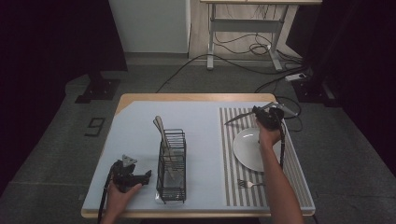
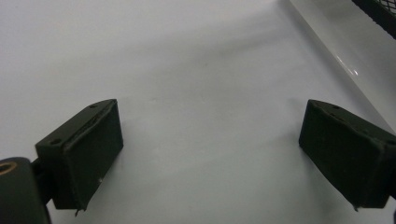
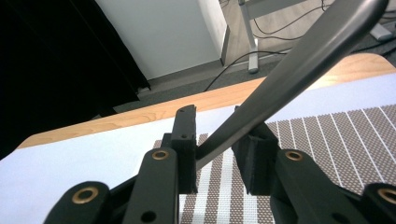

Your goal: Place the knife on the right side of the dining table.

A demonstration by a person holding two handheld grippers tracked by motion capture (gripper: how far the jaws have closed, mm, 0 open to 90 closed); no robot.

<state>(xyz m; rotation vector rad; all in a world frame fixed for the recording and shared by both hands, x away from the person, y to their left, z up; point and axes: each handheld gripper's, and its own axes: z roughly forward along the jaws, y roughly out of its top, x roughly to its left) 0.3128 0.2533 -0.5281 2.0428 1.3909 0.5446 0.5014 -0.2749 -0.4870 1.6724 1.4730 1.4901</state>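
Up at the far right, the right gripper (image 1: 259, 116) has its jaws closed on a dark knife (image 3: 299, 60) above the striped placemat (image 1: 229, 158), close to the table's far edge (image 1: 196, 97). Near the front left, the left gripper (image 1: 140, 177) rests wide apart and empty on bare blue mat (image 1: 135, 126), beside the wire caddy (image 1: 172, 172). A white plate (image 1: 247, 149) and fork (image 1: 247, 184) lie on the placemat.

One wire caddy (image 1: 171, 164) (two utensils (image 1: 161, 128) inside), one plate (image 1: 247, 149), one fork (image 1: 247, 184), one striped placemat (image 1: 233, 186), one knife (image 1: 239, 116).
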